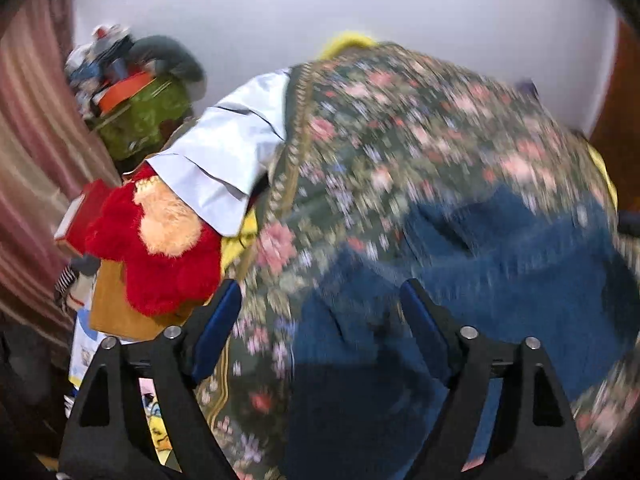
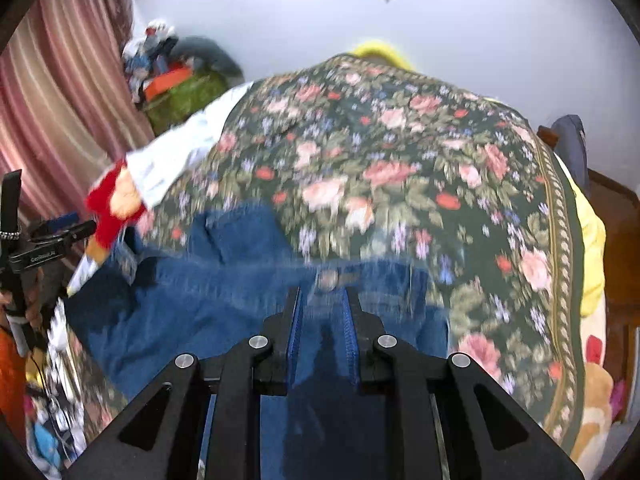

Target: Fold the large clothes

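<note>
The jeans (image 2: pixel 224 280) lie on the floral bedspread (image 2: pixel 400 168), toward its near left edge. The right gripper (image 2: pixel 322 300) pinches denium-blue cloth, seemingly the waistband, though blur hides detail. The left gripper (image 1: pixel 320 300) hangs wide, empty, above the jeans.

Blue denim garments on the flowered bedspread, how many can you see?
1: blue denim jeans lie on the green flowered bedspread, pinched by the right gripper. More may be hidden.

left hand-held gripper (image 1: pixel 320 300) | right hand-held gripper (image 2: pixel 322 300) | black frames | blue pads | silver screws
</note>
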